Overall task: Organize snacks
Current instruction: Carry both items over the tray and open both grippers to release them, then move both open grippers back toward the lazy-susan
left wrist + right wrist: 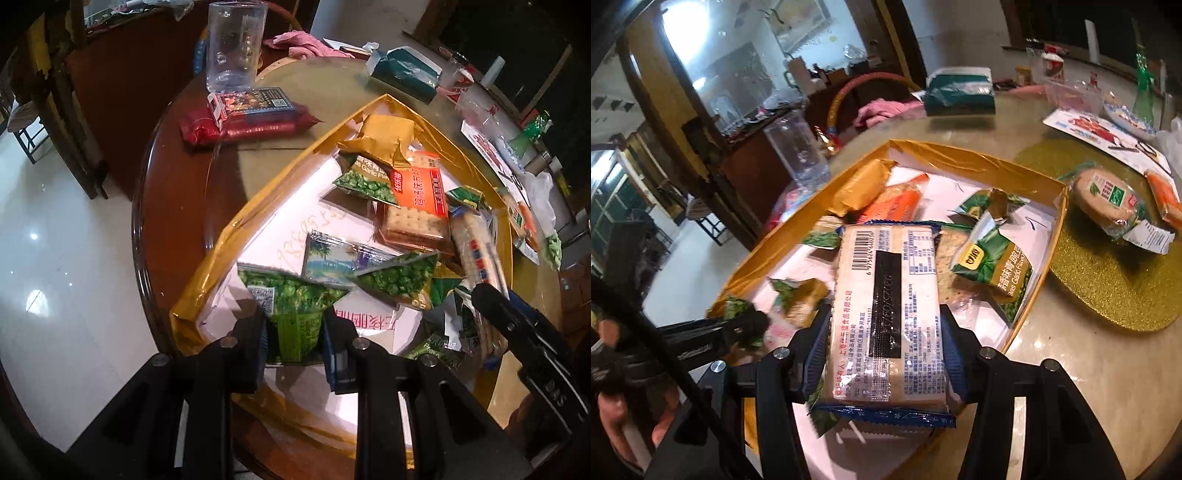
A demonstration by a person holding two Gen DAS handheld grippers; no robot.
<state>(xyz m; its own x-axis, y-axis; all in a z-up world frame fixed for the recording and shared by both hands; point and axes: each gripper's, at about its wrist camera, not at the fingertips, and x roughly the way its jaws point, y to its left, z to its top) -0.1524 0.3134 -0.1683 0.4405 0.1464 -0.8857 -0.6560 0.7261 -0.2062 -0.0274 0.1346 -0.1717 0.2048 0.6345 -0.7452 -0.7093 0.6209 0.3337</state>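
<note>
A shallow gold-rimmed box (258, 206) (979, 157) lies on the round table and holds several snack packets. My left gripper (293, 325) is shut on a green pea packet (291, 295) at the box's near corner. In the right wrist view my right gripper (882, 317) is shut on a long cracker packet (886, 295) with blue edges, held over the box, barcode side up. The same cracker packet (476, 254) shows at the right of the left wrist view. An orange cracker packet (417, 188) and more green pea packets (993, 266) lie inside the box.
Beyond the box stand a clear tumbler (234, 44), a red snack packet (243, 123) under a small card box, and a teal tissue pack (402, 74). A gold glitter mat (1108, 280) to the right carries a round cake packet (1104, 199). The table edge drops to white floor (55, 240) on the left.
</note>
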